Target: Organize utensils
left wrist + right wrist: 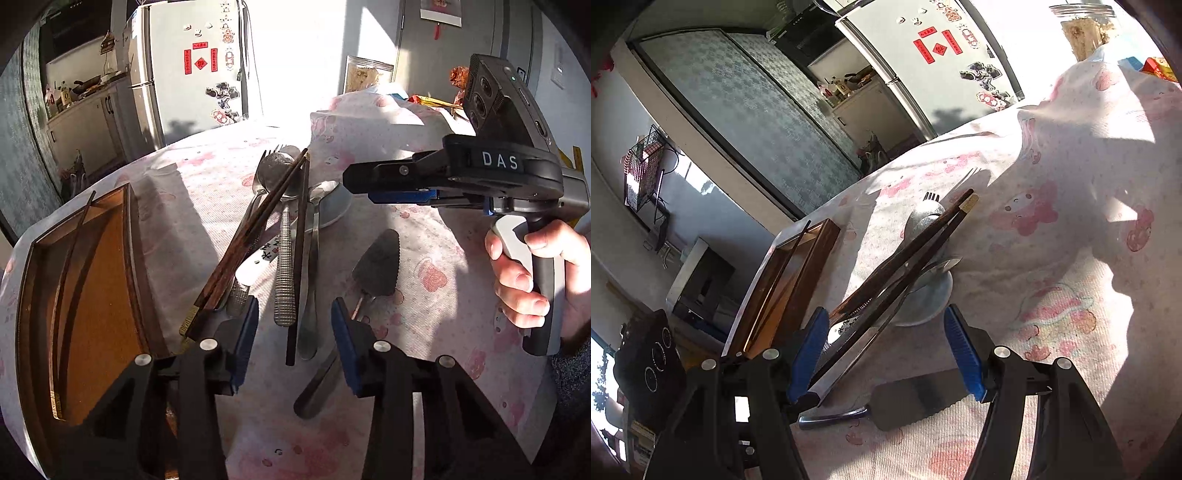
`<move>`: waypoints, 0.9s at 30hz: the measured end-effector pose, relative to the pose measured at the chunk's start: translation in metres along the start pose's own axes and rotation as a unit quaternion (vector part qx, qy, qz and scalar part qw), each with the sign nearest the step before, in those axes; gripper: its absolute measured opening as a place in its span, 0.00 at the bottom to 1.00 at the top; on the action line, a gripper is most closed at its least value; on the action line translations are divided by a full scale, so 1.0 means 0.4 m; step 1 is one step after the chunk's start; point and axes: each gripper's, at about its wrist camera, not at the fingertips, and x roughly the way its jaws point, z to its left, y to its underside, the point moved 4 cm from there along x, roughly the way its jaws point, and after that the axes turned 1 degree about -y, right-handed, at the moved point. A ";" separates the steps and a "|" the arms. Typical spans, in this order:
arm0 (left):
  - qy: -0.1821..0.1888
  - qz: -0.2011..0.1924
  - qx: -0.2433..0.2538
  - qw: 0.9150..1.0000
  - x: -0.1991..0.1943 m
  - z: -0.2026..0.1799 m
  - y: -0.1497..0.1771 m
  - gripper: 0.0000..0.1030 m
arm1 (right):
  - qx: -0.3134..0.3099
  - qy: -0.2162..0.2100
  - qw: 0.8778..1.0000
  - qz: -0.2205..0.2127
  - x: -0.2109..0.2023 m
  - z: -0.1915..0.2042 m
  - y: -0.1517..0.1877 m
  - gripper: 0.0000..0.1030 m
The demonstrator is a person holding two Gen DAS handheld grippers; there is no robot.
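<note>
1. Wooden tray (110, 266) sits on the pink-patterned tablecloth (424, 258), to the left of the left gripper (294, 343); one dark chopstick (75, 236) lies in it, seemingly the first piece sorted
2. Left gripper hovers low with its jaws spread and nothing between them; straight ahead of it lies the unsorted pile: chopsticks (258, 225), a textured-handled spoon (284, 266), a fork (271, 153) and more spoons
3. Utensil heads lean on a small upturned dish (334, 206), so handles point towards the gripper, likely for easy picking
4. Black cake server (376, 266) lies just right of the left gripper
5. Right gripper (886, 354), held in a hand (532, 280), hangs above the pile's near end, jaws wide and empty
</note>
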 end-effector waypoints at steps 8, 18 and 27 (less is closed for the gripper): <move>0.008 0.013 -0.001 1.000 0.020 -0.002 -0.009 0.32 | -0.002 0.001 1.000 0.007 0.011 0.003 0.007 0.64; 0.008 0.019 0.005 1.000 0.020 -0.008 -0.013 0.13 | 0.015 0.009 1.000 -0.005 -0.001 -0.023 0.007 0.64; 0.012 -0.005 0.002 1.000 -0.075 -0.034 0.008 0.13 | 0.029 0.013 0.999 -0.013 -0.008 -0.040 0.004 0.64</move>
